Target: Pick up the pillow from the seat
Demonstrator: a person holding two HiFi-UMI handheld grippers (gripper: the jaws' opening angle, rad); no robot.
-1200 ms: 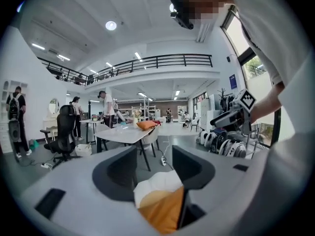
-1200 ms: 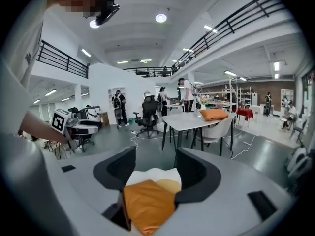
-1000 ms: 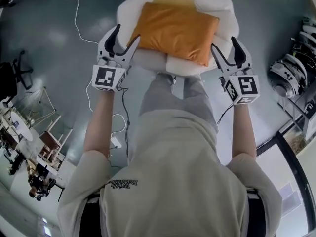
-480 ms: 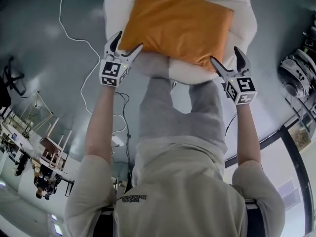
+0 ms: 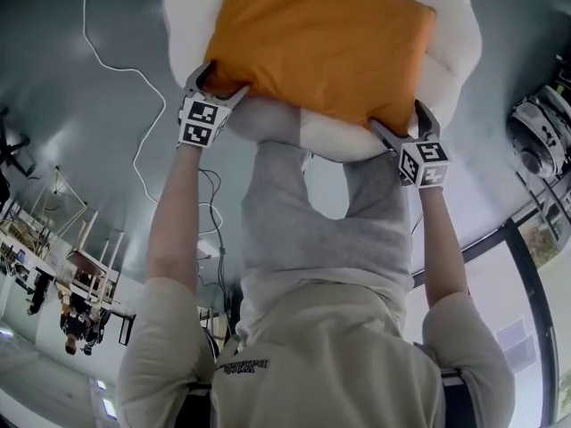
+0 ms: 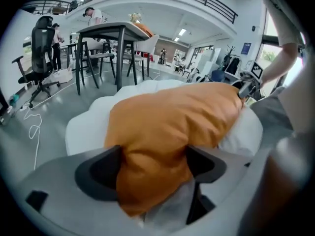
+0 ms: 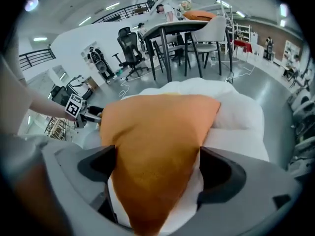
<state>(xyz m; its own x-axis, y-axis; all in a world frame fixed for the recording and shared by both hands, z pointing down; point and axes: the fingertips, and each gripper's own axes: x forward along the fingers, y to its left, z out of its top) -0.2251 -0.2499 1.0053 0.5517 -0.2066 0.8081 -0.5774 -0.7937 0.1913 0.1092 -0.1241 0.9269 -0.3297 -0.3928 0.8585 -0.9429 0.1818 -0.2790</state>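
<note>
1. Around us an open hall is spreading out, with a grey polished floor (image 5: 89, 105) and black-legged tables (image 6: 106, 43) behind; the white puffy cushioned seat (image 5: 451, 52) is serving as the surface that carries the orange rectangular fabric pillow (image 5: 321, 38).
2. We are working at the pillow's two near corners, one gripper on each, while the pillow is lying flat on the seat.
3. Our left gripper (image 6: 153, 156) is pinching its corner: the fabric is narrowing between the jaws and bulging out below them, so we judge this grip to be made.
4. Our right gripper (image 7: 157, 156) is standing wide apart around the other corner, with the orange tip lying between the jaws and not looking squeezed.
5. To do this well, we are aiming to push that gripper deeper, past the thin tip, before closing.
6. We are also planning to catch only orange fabric, not the white cushion beneath.
7. Both sides should be rising together and level, so the soft pillow is not sagging or slipping out.
</note>
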